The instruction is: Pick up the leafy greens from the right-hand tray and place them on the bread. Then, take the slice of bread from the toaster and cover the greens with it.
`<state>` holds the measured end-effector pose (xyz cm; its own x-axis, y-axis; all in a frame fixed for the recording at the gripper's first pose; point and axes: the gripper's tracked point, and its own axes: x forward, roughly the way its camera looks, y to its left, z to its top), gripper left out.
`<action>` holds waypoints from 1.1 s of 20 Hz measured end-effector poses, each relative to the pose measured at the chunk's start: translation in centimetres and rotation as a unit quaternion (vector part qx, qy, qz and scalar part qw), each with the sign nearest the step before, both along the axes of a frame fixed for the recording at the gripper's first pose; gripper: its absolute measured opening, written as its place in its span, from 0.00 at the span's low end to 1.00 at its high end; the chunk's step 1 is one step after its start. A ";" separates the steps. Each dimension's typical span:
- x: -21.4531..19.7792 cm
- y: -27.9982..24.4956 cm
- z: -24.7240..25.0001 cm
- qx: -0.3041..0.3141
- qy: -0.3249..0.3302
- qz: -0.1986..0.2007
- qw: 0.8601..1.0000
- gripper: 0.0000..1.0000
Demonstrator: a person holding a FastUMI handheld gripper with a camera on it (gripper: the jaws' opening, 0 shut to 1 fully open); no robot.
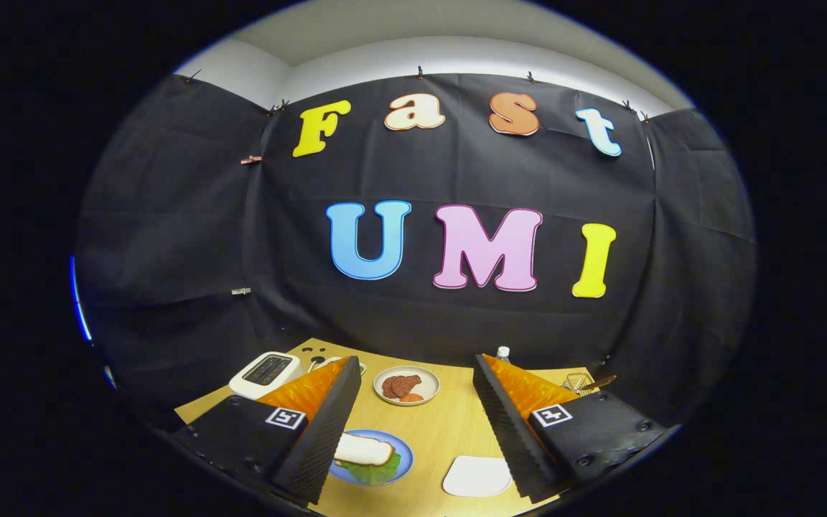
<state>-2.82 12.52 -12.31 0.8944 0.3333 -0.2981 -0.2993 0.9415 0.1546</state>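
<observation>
The tongs gape wide, holding nothing; between them on the counter, bread covers greens.

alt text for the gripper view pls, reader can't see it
The open gripper hangs above a wooden table, holding nothing. Between its fingers sits a blue plate with a bread slice on top of leafy greens. Beyond are a plate of meat and a white toaster.

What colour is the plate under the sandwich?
Blue. The plate shows best in the gripper view, holding bread over greens, beside the open claw.
</observation>
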 end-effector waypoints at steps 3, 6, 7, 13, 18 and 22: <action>0.2 -0.7 -0.1 0.003 0.003 -0.008 1.000 0.98; 0.7 -1.1 0.3 -0.003 -0.003 -0.008 1.000 0.98; 1.0 -1.1 0.6 -0.003 -0.007 -0.009 1.000 0.98; 1.3 -0.9 1.0 -0.006 -0.014 -0.004 1.000 0.98; 1.2 -0.8 0.7 -0.004 -0.009 -0.003 1.000 0.98; 0.9 -0.9 0.1 -0.002 0.001 -0.004 1.000 0.98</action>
<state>-1.95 11.58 -12.17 0.8962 0.3255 -0.3015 -0.2920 0.9443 0.1515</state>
